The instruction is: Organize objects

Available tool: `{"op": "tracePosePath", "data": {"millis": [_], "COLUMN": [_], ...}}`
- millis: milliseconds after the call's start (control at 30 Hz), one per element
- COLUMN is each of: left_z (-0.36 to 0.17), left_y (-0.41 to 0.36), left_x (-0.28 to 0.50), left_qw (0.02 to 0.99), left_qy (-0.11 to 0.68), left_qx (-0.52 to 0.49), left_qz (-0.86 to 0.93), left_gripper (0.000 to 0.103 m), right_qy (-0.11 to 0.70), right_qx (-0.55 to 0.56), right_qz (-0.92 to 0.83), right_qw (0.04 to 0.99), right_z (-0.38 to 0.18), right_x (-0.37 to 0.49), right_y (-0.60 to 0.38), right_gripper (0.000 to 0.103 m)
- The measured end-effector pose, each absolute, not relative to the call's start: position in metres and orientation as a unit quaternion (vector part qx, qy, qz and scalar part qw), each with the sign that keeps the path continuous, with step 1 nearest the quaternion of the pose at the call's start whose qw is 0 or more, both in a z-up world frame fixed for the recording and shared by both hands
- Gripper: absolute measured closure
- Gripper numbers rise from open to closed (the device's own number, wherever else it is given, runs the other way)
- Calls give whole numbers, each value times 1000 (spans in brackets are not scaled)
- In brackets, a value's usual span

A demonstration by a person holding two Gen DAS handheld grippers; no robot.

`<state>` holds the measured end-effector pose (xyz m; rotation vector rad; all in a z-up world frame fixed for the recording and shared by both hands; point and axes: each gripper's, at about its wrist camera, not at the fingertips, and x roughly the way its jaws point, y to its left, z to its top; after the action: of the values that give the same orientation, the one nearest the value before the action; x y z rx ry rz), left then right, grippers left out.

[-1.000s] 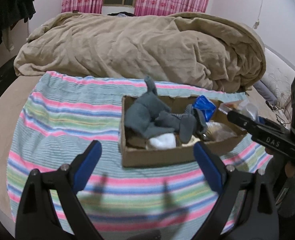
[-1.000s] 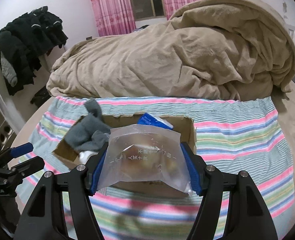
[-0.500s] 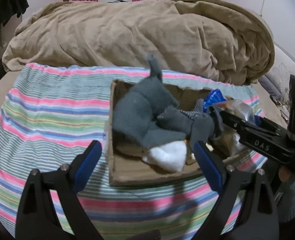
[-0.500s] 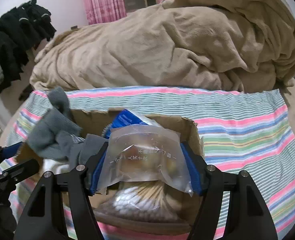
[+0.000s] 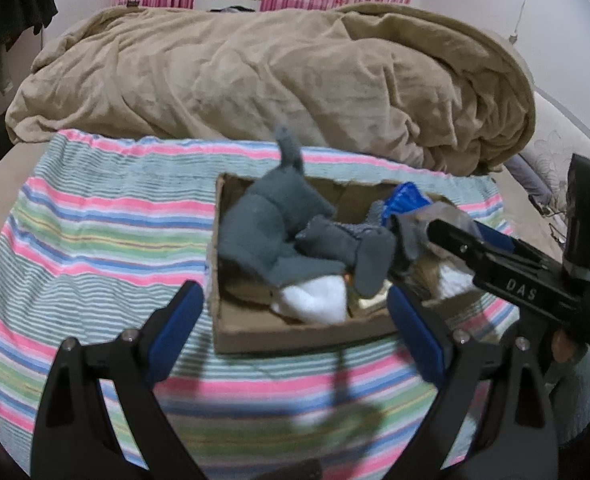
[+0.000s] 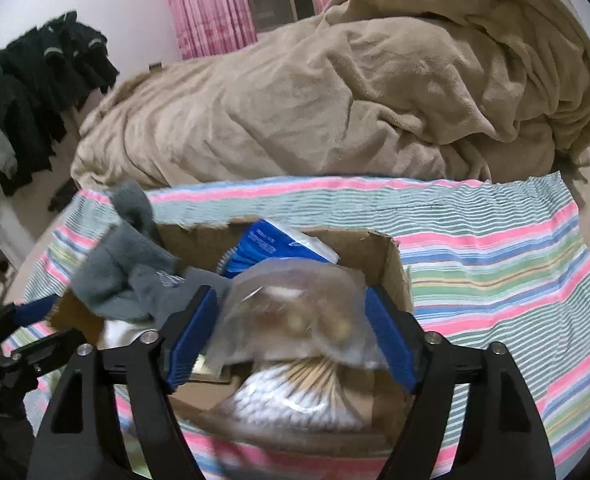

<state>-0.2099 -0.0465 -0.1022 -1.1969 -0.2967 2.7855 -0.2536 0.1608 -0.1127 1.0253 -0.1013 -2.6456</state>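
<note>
Since a second ago, the clear snack bag [image 6: 295,312] has been carried forward and is now held low over the right end of the cardboard box [image 5: 295,340], where earlier it was held short of the near wall. It is still pinched between the blue pads of the right gripper [image 6: 291,332], directly above a packet of cotton swabs [image 6: 295,396] that lies in the box; whether the two are touching cannot be told. The placing step is judged to be nearly done, with only the release left. The left gripper [image 5: 295,332] is held empty and wide open just short of the box, closer than before, above the striped cloth [image 5: 95,240]. Grey socks [image 5: 279,232] and a white sock [image 5: 315,300] are piled in the left part of the box, with a blue packet [image 6: 271,248] propped at the back wall. The bag is blurred by motion, so its printing and contents are hard to make out, and the box floor under the socks is hidden. A tan blanket [image 5: 255,80] is heaped behind.
</note>
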Motion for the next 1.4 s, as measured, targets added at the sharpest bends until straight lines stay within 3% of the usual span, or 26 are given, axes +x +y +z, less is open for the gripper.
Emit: {"op": "tracePosePath", "data": {"millis": [667,1400], "left_z": [-35,-31], "left_y": [-50,-58], "left_x": [-106,7], "left_qw": [40,18], "left_qy": [-107,-87], "left_qx": [-349,-329], "left_qz": [930,940], "left_gripper": [9,5], "right_qy": [-31,-16], "right_qx": [340,312], "right_qz": [-925,-935], "right_qw": [165,166], "right_z": [-48,-23], "right_x": [-144,-26], "right_y": [162,156], "right_gripper": [13,13]}}
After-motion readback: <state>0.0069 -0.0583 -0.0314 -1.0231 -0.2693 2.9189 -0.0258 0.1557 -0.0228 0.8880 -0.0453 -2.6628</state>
